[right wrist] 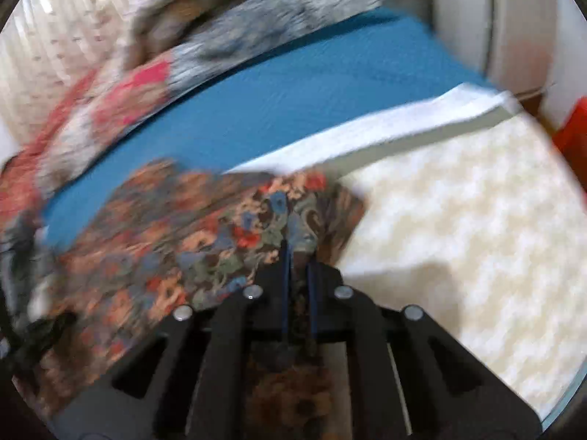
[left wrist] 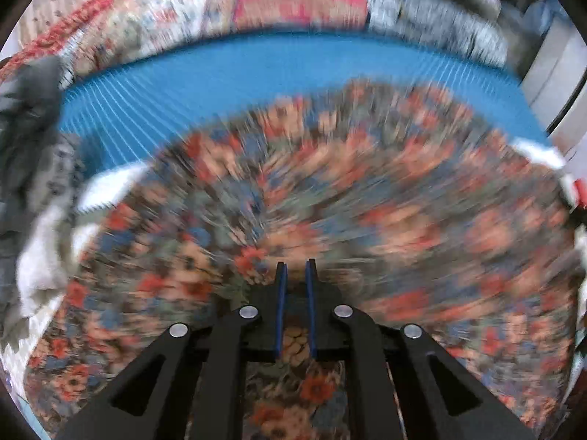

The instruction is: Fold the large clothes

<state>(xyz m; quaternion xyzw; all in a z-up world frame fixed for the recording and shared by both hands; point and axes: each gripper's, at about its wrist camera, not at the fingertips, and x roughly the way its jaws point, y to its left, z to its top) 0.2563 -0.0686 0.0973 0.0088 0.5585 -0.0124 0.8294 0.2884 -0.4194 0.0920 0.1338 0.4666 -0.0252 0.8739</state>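
Note:
A large floral garment [left wrist: 367, 220] in red, orange and blue lies spread over a white cloth and a blue surface. The view is motion-blurred. My left gripper [left wrist: 295, 267] is just above the garment, its jaws almost closed with a narrow gap; fabric shows between them. In the right wrist view the same floral garment [right wrist: 205, 242] reaches to its corner, and my right gripper [right wrist: 298, 253] is shut on that corner, with fabric running between the blue pads.
A blue mat [left wrist: 256, 73] covers the far part of the surface. A pile of patterned clothes [left wrist: 293, 3] lies behind it. A grey garment [left wrist: 29, 117] lies at the left. A cream patterned cloth [right wrist: 458, 227] lies right of the garment. A white appliance [right wrist: 495, 18] stands at the far right.

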